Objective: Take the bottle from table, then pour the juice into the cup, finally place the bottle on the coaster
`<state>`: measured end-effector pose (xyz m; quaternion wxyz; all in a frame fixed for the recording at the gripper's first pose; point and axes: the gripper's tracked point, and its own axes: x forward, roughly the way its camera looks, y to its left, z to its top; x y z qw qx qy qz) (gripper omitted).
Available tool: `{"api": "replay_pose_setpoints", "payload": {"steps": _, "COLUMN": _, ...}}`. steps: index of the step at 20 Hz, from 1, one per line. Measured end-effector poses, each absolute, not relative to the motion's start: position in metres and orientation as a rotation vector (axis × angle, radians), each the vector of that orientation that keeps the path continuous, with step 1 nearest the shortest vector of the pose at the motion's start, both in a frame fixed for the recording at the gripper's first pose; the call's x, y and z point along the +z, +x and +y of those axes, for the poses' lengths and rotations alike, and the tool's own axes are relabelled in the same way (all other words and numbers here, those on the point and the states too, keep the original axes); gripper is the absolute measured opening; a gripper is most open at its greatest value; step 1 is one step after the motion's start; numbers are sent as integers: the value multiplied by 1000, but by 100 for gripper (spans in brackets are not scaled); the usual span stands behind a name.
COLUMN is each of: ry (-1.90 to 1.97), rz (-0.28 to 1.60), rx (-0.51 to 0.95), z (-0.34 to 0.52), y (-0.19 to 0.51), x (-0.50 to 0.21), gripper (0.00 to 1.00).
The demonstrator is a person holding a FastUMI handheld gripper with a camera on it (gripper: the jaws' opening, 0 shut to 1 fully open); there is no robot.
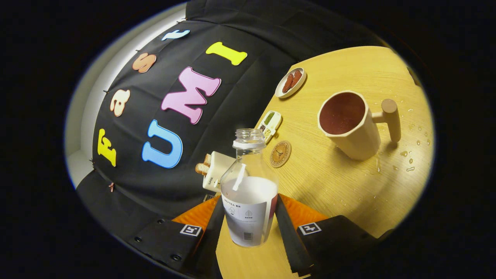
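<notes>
Two fingers of the gripper (pixel 250 228) are clamped on the bottle (pixel 250 193), one pressing on each side of its labelled lower body at the bottom centre of the frame, so it is grasped and held clear of the table (pixel 348 193). Its mouth is uncapped and pale liquid fills roughly the lower half, and the whole scene is canted, which probably means the bottle is being tipped or carried for the pour. Right of centre stands the cup (pixel 348 124), handle turned away to the right, its dark inside facing the camera; whether it holds juice is hard to tell. Just beyond the bottle's neck lies the round coaster (pixel 280 153), bare, awaiting the bottle. Droplets (pixel 407 155) speckle the wood near the cup. The bottle's base and the fingertips' contact are cut off low in the frame.
</notes>
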<state>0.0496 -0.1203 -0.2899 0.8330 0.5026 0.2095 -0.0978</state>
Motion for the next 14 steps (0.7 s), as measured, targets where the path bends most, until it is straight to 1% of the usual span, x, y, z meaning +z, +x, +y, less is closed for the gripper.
{"api": "replay_pose_setpoints", "payload": {"steps": 4, "ry": 1139, "rz": 446, "rx": -229, "z": -127, "y": 48, "x": -292, "gripper": 75}}
{"api": "replay_pose_setpoints", "payload": {"steps": 14, "ry": 1328, "rz": 386, "rx": -307, "z": -160, "y": 58, "x": -295, "gripper": 75}}
